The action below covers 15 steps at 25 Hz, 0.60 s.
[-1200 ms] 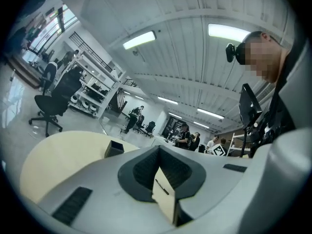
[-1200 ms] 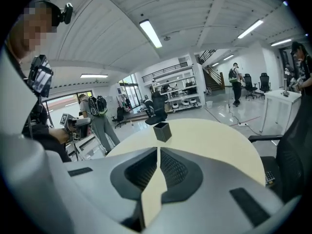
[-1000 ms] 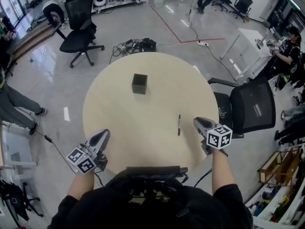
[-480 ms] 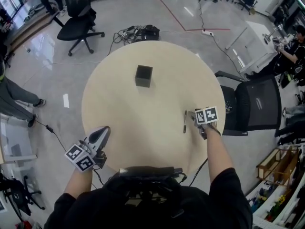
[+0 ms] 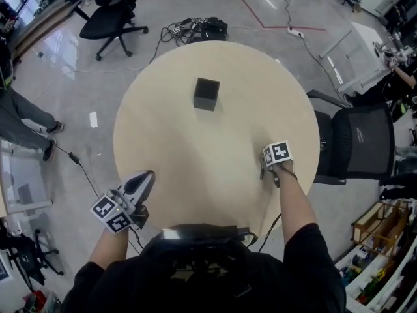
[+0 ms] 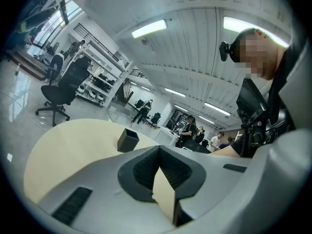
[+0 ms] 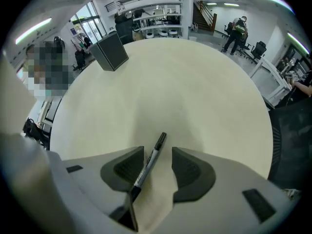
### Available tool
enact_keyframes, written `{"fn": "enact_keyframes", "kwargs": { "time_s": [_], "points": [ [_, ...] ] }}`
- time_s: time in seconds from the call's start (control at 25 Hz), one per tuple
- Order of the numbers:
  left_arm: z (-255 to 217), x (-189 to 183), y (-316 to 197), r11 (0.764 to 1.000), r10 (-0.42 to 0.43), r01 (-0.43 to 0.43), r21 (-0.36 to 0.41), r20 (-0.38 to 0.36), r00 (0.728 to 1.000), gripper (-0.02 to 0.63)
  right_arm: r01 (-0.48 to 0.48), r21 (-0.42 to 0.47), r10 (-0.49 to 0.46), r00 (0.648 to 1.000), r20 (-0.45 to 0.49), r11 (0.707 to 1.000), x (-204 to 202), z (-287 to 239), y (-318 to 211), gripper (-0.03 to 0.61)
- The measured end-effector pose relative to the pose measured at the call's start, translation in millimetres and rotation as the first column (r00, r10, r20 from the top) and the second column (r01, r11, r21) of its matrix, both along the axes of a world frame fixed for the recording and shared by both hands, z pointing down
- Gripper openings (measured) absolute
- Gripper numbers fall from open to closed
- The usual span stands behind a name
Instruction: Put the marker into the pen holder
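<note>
The black square pen holder [image 5: 206, 94] stands upright toward the far side of the round beige table [image 5: 182, 149]; it also shows in the left gripper view [image 6: 127, 140] and the right gripper view [image 7: 111, 51]. The marker [image 7: 146, 167], grey with a black cap, lies flat on the table. My right gripper [image 7: 157, 151] is open and straddles it, pads apart from it. In the head view the right gripper [image 5: 266, 168] sits at the table's right side and hides most of the marker. My left gripper [image 5: 144, 178] hangs at the near left edge, shut and empty [image 6: 158, 150].
A black mesh office chair [image 5: 355, 142] stands just right of the table. Another chair [image 5: 107, 12] and a tangle of cables [image 5: 195, 28] lie on the floor beyond the far edge. A person's legs [image 5: 19, 119] are at the left.
My right gripper moved left onto the marker and now has it between its jaws. The left gripper stayed at the near left edge.
</note>
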<state>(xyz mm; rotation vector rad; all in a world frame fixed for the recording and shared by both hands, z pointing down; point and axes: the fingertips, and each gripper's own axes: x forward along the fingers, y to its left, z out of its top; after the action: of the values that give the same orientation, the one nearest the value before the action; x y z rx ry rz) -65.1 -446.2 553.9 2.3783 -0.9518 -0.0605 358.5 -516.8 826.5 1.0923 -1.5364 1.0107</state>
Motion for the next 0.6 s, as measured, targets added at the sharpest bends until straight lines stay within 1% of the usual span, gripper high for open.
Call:
{"fn": "enact_keyframes", "kwargs": {
  "time_s": [0.12, 0.2, 0.28, 0.32, 0.36, 0.48, 0.6],
  "points": [
    [4, -1, -2, 1.000, -0.002, 0.002, -0.008, -0.005, 1.000, -0.006, 0.004, -0.005, -0.004, 1.000, -0.028, 1.000, 2, 3, 2, 0.184],
    [6, 0, -1, 1.000, -0.006, 0.006, -0.011, -0.007, 1.000, -0.006, -0.003, 0.003, 0.003, 0.999, -0.037, 1.000, 3, 2, 2, 0.162],
    [6, 1, -1, 1.000, -0.008, 0.008, -0.011, -0.010, 1.000, -0.006, -0.017, 0.017, 0.018, 0.999, -0.047, 1.000, 5, 2, 2, 0.074],
    [6, 2, 0, 1.000, -0.008, 0.007, -0.012, -0.012, 1.000, -0.006, -0.024, 0.024, 0.025, 0.999, -0.048, 0.999, 5, 2, 2, 0.045],
    [6, 3, 1, 1.000, -0.006, 0.006, -0.011, -0.013, 1.000, -0.006, -0.033, 0.030, 0.034, 0.998, -0.043, 0.999, 5, 3, 3, 0.044],
    [5, 5, 3, 1.000, -0.004, 0.003, -0.007, -0.016, 1.000, -0.006, -0.082, 0.049, 0.082, 0.997, 0.012, 0.995, 7, 3, 4, 0.043],
    [-1, 3, 2, 1.000, -0.007, 0.007, 0.012, -0.017, 1.000, -0.006, -0.175, 0.120, 0.160, 0.980, 0.120, 0.977, 12, -18, -1, 0.041]
  ]
}}
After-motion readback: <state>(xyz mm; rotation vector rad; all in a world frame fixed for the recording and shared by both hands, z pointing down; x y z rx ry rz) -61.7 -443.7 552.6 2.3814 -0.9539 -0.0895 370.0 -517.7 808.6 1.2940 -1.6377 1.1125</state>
